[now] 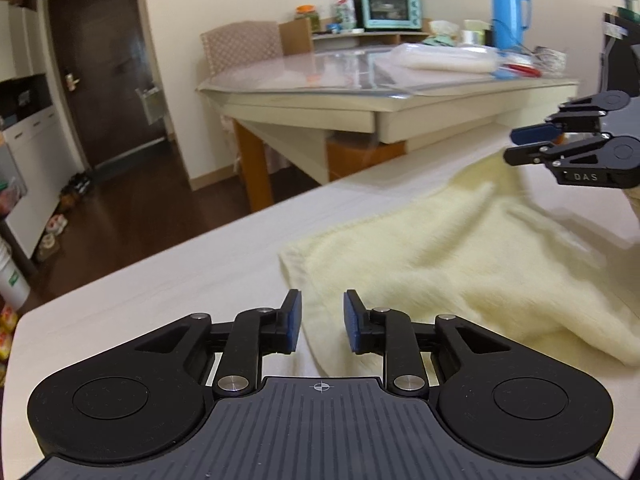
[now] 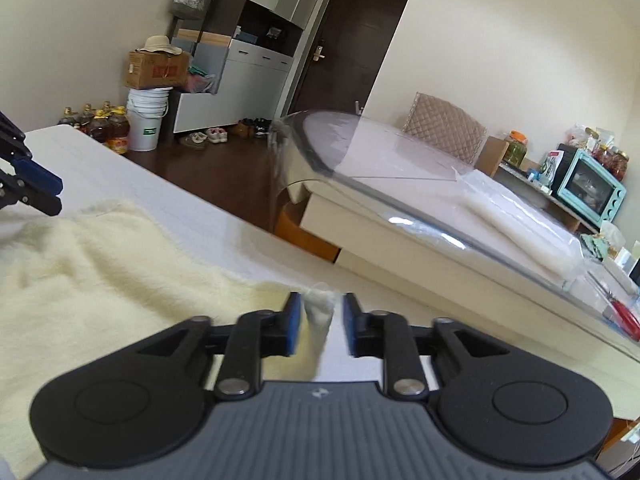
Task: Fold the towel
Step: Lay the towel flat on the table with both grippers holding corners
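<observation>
A pale yellow fluffy towel (image 1: pixel 440 272) lies rumpled on the white table (image 1: pixel 160 280). My left gripper (image 1: pixel 322 322) hovers at the towel's near left edge with its jaws apart; the pads (image 1: pixel 291 322) do not press the cloth below them. In the right wrist view the towel (image 2: pixel 100 272) spreads to the left, and one of its corners stands between the parted jaws of my right gripper (image 2: pixel 320 320) without being pinched. The right gripper (image 1: pixel 528 145) also shows at the far right of the left wrist view. The left gripper (image 2: pixel 52 196) shows at the right wrist view's left edge.
Beyond the white table's far edge stands a glass-topped table (image 1: pixel 360 80) with a blue thermos (image 1: pixel 508 12) and a plastic-wrapped bundle (image 1: pixel 444 58). A teal oven (image 1: pixel 390 6) and a quilted chair (image 1: pixel 244 46) stand behind it. A white bucket (image 2: pixel 146 120) and oil bottles (image 2: pixel 104 126) sit on the dark floor.
</observation>
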Tool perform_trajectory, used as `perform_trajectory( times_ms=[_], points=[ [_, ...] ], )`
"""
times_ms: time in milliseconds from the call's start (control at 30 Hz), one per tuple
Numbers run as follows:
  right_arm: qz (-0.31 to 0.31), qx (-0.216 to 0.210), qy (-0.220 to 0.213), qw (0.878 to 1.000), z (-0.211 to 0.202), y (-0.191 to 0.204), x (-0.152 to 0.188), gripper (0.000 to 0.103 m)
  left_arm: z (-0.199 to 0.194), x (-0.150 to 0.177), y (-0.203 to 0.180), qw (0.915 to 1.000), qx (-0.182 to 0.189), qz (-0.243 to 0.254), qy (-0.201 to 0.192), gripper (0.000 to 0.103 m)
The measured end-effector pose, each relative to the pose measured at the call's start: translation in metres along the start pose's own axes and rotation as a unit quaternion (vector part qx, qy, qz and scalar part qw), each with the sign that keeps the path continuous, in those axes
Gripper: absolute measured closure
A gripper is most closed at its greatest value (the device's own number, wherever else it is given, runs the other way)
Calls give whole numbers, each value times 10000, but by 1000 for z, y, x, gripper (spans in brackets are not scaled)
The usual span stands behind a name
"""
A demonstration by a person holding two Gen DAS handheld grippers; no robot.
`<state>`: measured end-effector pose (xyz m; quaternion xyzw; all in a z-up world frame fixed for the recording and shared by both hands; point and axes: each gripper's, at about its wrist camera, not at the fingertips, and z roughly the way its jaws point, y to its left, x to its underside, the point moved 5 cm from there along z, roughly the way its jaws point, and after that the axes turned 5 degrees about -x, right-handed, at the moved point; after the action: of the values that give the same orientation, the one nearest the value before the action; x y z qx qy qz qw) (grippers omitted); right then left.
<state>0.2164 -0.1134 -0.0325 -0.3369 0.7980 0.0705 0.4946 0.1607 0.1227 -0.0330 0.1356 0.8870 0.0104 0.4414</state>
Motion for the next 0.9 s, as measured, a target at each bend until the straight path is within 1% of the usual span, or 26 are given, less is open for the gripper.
perform_trajectory(
  times_ms=[100, 167, 200, 300, 400, 500, 567, 667, 700, 767, 900],
  points=[
    [257, -450, 26, 9987, -21, 10, 12, 74, -18, 11, -17, 9991, 422, -96, 41, 76],
    [349, -750, 62, 9966, -36, 22, 23, 74, -26, 19, -32, 9975, 684, -126, 96, 67],
    [400, -862, 73, 9955, -43, 28, 27, 74, -30, 23, -39, 9967, 795, -118, 129, 67],
    [572, -1244, 110, 9905, -66, 49, 40, 74, -32, 36, -63, 9955, 889, 166, 268, 67],
    [567, -1481, 203, 9871, -75, 65, 48, 74, -34, 39, -70, 9962, 766, 310, 278, 67],
    [171, -1417, 387, 9890, -79, 76, 57, 74, -38, 40, -67, 9955, 729, 432, 433, 66],
    [64, -1369, 491, 9893, -84, 76, 58, 74, -44, 43, -63, 9948, 673, 535, 554, 65],
    [-181, -1160, 721, 9905, -96, 68, 63, 73, -52, 50, -56, 9948, 599, 547, 622, 64],
    [-224, -1114, 756, 9906, -99, 66, 65, 73, -53, 51, -55, 9948, 588, 541, 635, 64],
    [-417, -886, 857, 9915, -107, 60, 70, 73, -56, 52, -52, 9946, 548, 564, 672, 64],
    [-597, -623, 966, 9916, -118, 51, 78, 73, -60, 53, -53, 9937, 436, 720, 745, 65]
  ],
)
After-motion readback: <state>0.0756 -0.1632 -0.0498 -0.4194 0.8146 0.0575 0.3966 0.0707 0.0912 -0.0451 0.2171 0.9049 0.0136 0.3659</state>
